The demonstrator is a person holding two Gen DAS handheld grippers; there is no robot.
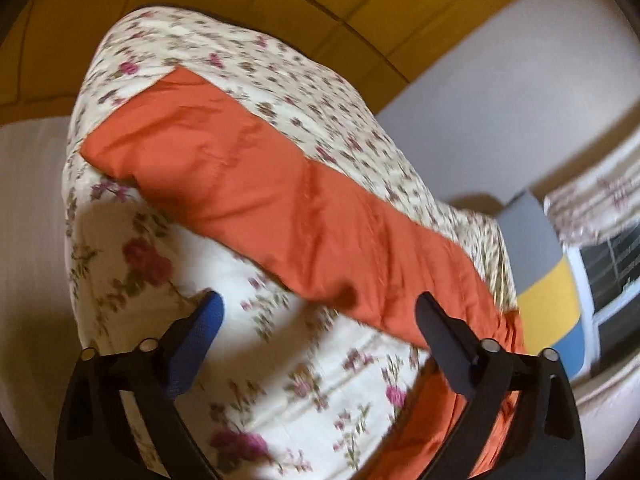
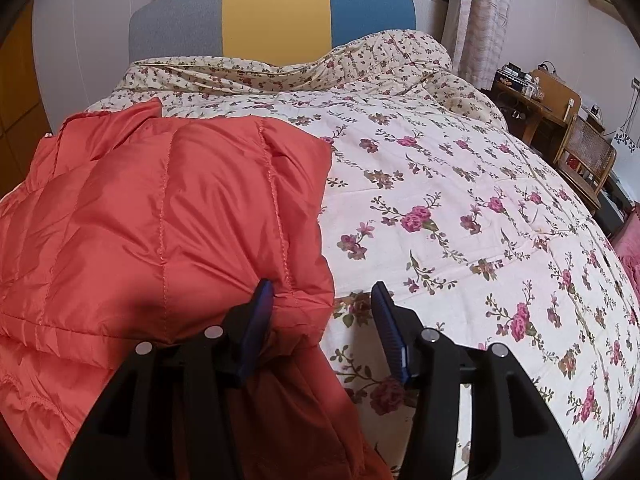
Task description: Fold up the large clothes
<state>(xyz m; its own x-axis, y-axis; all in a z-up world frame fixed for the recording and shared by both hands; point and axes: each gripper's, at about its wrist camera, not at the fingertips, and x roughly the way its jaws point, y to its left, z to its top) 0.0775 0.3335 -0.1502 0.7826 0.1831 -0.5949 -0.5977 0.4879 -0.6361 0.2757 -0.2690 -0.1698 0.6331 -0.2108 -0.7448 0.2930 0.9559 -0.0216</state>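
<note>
The orange-red quilted puffer jacket (image 2: 168, 216) is found lying partly folded on the cream floral-print quilt (image 2: 460, 208) that covers the bed, towards the left side in the right wrist view. The right gripper (image 2: 320, 300) is seen partly parted at the jacket's near right corner; its left finger rests against the fabric, but no clamping is evident. The left gripper (image 1: 316, 308) is held wide apart and empty above the garment's edge. It is judged that the fold is being settled. A full pinch through both layers at the hem is advised before any lift, and the slippery shell is best drawn slowly so that edges are kept aligned.
</note>
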